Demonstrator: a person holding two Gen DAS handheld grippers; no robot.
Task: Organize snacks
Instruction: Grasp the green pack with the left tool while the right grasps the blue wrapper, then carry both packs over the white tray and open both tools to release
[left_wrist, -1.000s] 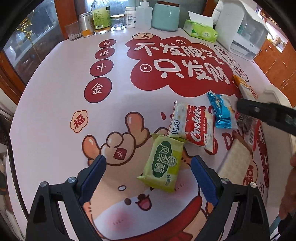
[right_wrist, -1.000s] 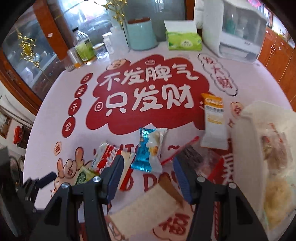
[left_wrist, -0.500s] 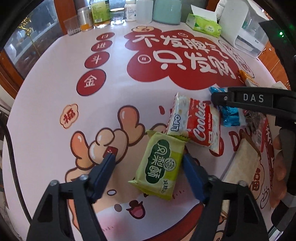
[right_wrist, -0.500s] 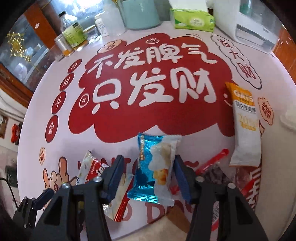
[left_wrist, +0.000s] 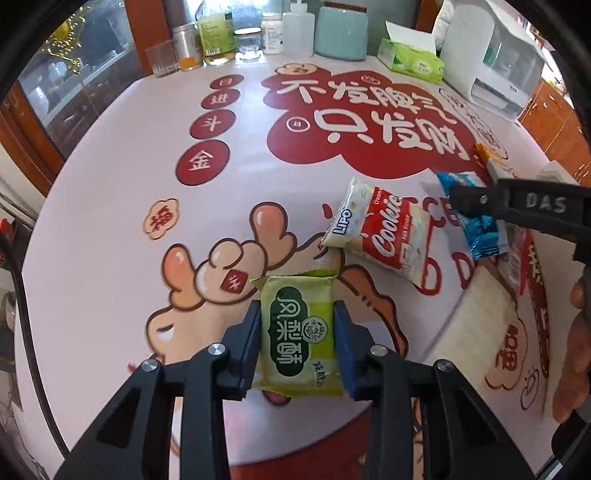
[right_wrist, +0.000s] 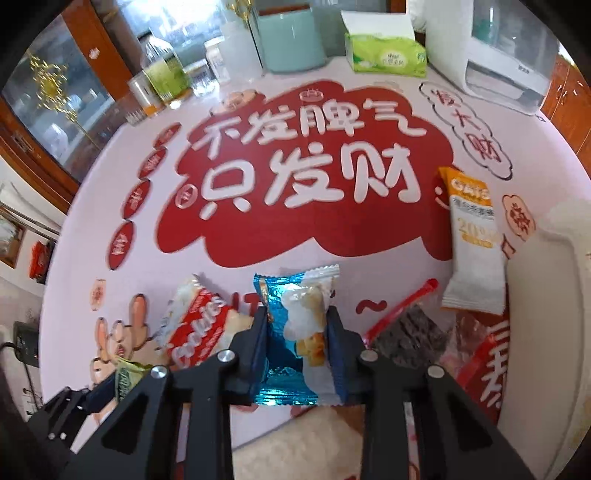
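Observation:
My left gripper (left_wrist: 297, 325) is shut on a green pastry packet (left_wrist: 298, 336) that lies on the printed tablecloth. My right gripper (right_wrist: 296, 325) is shut on a blue and white snack packet (right_wrist: 295, 332); that packet also shows in the left wrist view (left_wrist: 476, 229) under the right gripper's arm. A red and white Lipo Cookie pack (left_wrist: 384, 232) lies between the two packets. An orange and white oat bar (right_wrist: 472, 243), a dark snack in a clear red-edged bag (right_wrist: 410, 328) and a beige wafer pack (left_wrist: 476, 325) lie to the right.
A white tray (right_wrist: 546, 295) stands at the right table edge. At the back stand bottles and jars (left_wrist: 218, 33), a teal canister (left_wrist: 341, 33), a green tissue box (left_wrist: 413, 59) and a white appliance (left_wrist: 491, 62). A hand (left_wrist: 576, 350) is at the right.
Both grippers have moved forward over their packets and closed: the left on the green pastry packet, the right on the blue and white packet.

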